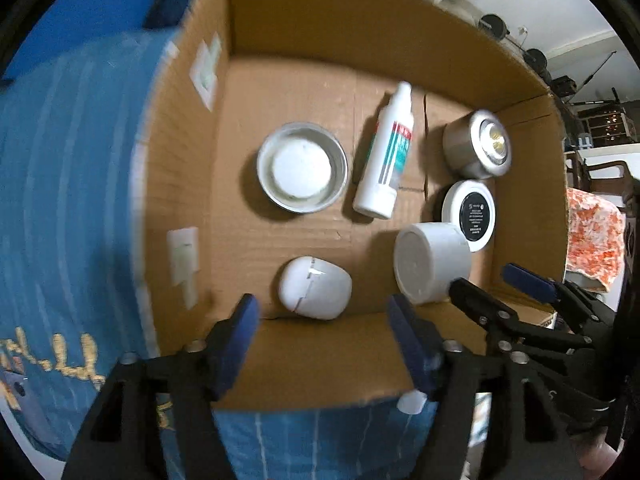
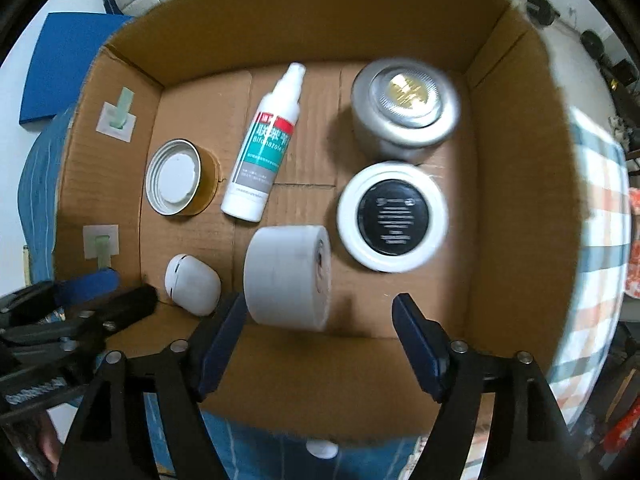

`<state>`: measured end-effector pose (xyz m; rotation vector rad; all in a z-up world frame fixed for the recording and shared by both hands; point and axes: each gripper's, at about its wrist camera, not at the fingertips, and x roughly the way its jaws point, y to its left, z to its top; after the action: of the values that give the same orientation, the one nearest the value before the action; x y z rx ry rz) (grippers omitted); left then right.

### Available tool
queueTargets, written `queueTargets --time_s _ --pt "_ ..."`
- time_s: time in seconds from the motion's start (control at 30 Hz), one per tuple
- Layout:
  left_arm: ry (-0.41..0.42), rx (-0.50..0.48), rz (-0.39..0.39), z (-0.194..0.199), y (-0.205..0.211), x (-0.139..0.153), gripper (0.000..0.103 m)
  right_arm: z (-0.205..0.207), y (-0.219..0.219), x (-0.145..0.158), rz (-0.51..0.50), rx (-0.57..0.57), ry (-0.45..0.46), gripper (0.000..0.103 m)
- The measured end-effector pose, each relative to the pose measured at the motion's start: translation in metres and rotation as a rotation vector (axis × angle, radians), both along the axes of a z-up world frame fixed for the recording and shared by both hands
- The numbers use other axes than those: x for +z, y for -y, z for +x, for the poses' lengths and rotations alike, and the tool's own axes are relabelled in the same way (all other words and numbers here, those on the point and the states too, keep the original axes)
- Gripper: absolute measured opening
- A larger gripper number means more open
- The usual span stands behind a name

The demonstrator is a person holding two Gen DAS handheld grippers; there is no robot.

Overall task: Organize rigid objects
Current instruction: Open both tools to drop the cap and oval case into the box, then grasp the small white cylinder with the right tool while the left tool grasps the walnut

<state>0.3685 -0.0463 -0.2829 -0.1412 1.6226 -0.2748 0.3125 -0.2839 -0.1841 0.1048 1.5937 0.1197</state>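
both grippers [image 1: 324, 320] [image 2: 320, 312] down, fingers apart

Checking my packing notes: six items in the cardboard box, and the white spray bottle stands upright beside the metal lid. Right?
Not quite: the white spray bottle lies on its side beside the metal lid, as the right wrist view shows. Six items in the cardboard box is correct.

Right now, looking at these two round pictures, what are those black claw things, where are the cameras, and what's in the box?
No robot here: a person holds two hand-held clamps, each carrying a wide-angle camera looking down along its fingers. One picture shows the left gripper, the other the right gripper. Both are open and hold nothing. Below sits a cardboard box holding a spray bottle, a metal lid, a silver puck light, a white jar with a black label, a white cylinder on its side and a small white case.
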Motion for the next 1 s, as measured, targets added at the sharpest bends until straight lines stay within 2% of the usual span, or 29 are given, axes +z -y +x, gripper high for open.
queueTargets --time_s 0.07,0.13,0.17,0.2,0.3,0.37,0.57,0.77,1.0 --pt "0.045 0.002 0.024 -0.006 -0.002 0.015 0.075 -0.007 0.001 0.010 -0.013 0.004 0.016 0.078" --pt "0.077 0.013 0.029 -0.012 -0.009 0.025 0.082 -0.022 0.006 0.019 -0.027 0.009 0.030 0.086" --pt "0.091 0.022 0.031 -0.018 -0.015 0.030 0.086 -0.027 0.006 0.024 -0.033 0.012 0.038 0.097" --pt "0.099 0.032 0.034 -0.022 -0.018 0.034 0.090 -0.031 0.007 0.029 -0.037 0.013 0.049 0.103" --pt "0.137 0.055 0.051 -0.039 -0.027 0.053 0.100 -0.047 0.006 0.049 -0.068 0.014 0.089 0.103" --pt "0.158 0.062 0.062 -0.042 -0.029 0.063 0.102 -0.057 0.011 0.065 -0.073 0.007 0.110 0.103" --pt "0.223 0.064 0.071 -0.077 -0.023 0.092 0.102 -0.086 0.024 0.110 -0.075 -0.031 0.155 0.103" --pt "0.344 0.061 0.101 -0.112 -0.023 0.138 0.102 -0.120 0.034 0.155 -0.071 -0.057 0.223 0.103" --pt "0.442 0.056 0.109 -0.140 -0.021 0.176 0.102 -0.153 0.043 0.202 -0.066 -0.070 0.316 0.103"
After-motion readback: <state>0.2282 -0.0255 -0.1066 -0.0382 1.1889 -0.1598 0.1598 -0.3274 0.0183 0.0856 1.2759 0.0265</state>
